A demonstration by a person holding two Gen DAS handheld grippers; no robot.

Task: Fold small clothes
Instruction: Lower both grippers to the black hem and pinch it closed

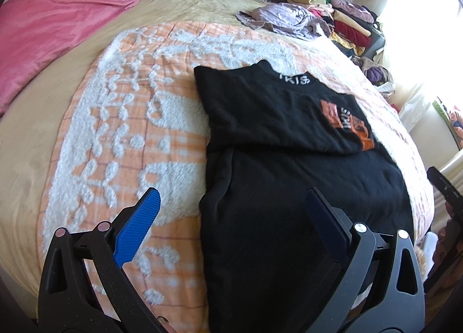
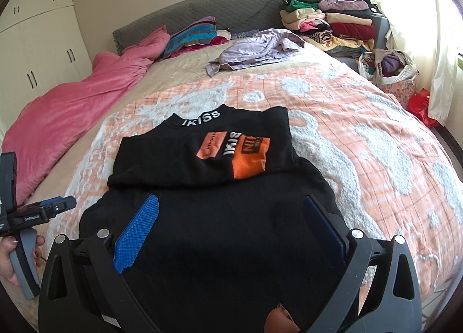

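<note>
A black top with white collar lettering and an orange patch lies flat on the bed, its sides and sleeves folded inward over the body. My left gripper hovers open over the garment's near left edge, holding nothing. My right gripper hangs open above the lower half of the top, also with nothing between its blue pads. At the left edge of the right wrist view, a hand holds the handle of the left gripper.
The top rests on an orange-and-white fleece blanket. A pink duvet lies far left. A crumpled lilac garment sits near the headboard. Stacked folded clothes and a bag of clothes stand at the far right.
</note>
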